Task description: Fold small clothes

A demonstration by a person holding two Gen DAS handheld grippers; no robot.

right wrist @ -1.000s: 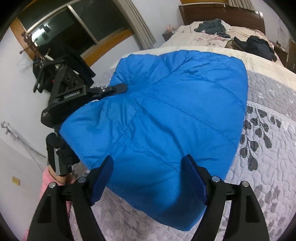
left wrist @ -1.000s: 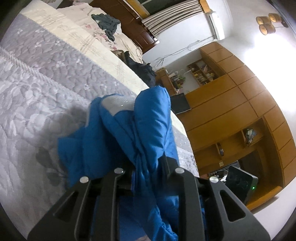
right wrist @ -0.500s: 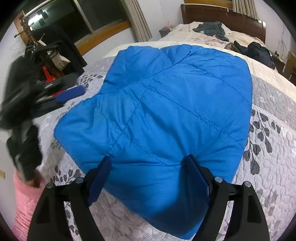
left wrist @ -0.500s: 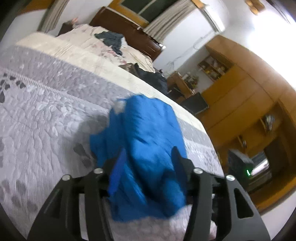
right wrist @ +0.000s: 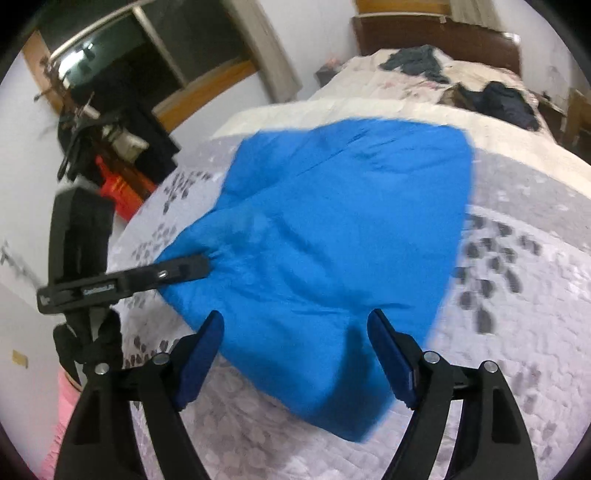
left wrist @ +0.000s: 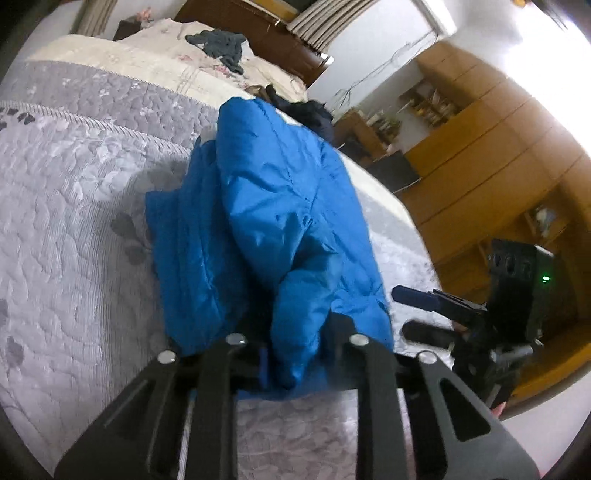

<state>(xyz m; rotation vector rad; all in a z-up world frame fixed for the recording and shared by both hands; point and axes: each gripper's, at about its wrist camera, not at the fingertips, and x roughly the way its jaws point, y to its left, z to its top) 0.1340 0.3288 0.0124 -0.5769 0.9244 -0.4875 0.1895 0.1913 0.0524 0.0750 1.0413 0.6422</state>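
The left gripper point(left wrist: 295, 354) has its jaws closed on a bunched fold of the blue padded jacket point(left wrist: 273, 206); in the left wrist view the fabric rises in a puffy ridge straight out of the jaws and runs away from the camera. In the right wrist view the same gripper point(right wrist: 201, 266) reaches in from the left and pinches the jacket's left edge, where the cloth puckers into small creases.

The right gripper point(right wrist: 295, 354) has its jaws wide apart, the blue-padded fingers point(right wrist: 199, 350) standing on either side of the near corner of the jacket point(right wrist: 332, 240) without closing on it; whether they touch the cloth cannot be told through the blur. From the left wrist view that gripper point(left wrist: 424, 314) shows at the jacket's right side, its jaws parted, beside a black unit with a green light.

The jacket lies on the grey quilted bedspread point(right wrist: 517, 314) near the front edge of the bed, spread broadly with quilted seams running across it and one side lifted and doubled over. The bedspread carries dark leaf prints on both sides of the garment. Beyond it a cream band crosses the bed, and further back, near the dark wooden headboard point(right wrist: 436, 35), lie a grey garment point(right wrist: 417, 61) and a dark garment point(right wrist: 506, 101). A pink sleeve point(right wrist: 61, 417) shows below the left gripper at the bed's left edge.
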